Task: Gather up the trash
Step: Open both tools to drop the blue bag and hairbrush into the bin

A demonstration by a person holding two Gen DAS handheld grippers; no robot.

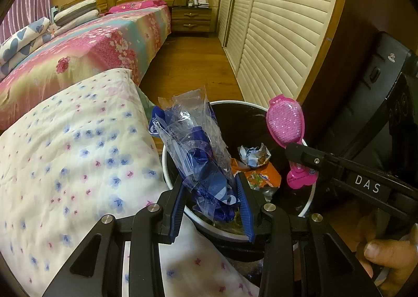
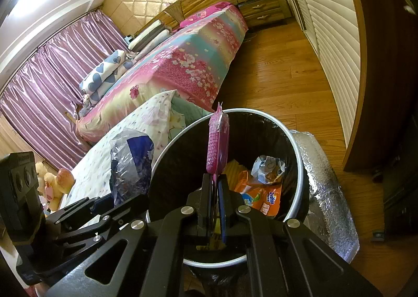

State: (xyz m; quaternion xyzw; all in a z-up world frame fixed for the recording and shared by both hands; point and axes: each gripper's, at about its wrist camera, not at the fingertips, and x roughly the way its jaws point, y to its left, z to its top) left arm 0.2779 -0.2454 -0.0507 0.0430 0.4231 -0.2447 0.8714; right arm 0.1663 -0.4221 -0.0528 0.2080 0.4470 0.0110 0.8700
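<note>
My left gripper (image 1: pixel 211 190) is shut on a crumpled clear-and-blue plastic wrapper (image 1: pixel 198 150), held over the near rim of the round bin (image 1: pixel 167 166) with its black liner. The wrapper also shows in the right wrist view (image 2: pixel 130 158). My right gripper (image 2: pixel 215 179) is shut on a pink plastic package (image 2: pixel 218 145) and holds it upright above the bin (image 2: pixel 300 166). In the left wrist view the package (image 1: pixel 286 120) and right gripper (image 1: pixel 300 153) hang over the bin's right side. Inside lie an orange wrapper (image 2: pixel 261 195) and a crumpled white paper (image 2: pixel 269 164).
A floral quilt (image 1: pixel 65 161) lies just left of the bin on the bed. A silver foil bag (image 2: pixel 326 187) lies right of the bin on the wooden floor (image 2: pixel 282 75). Louvred wardrobe doors (image 1: pixel 274 36) run along the right. A nightstand (image 1: pixel 192 19) stands at the back.
</note>
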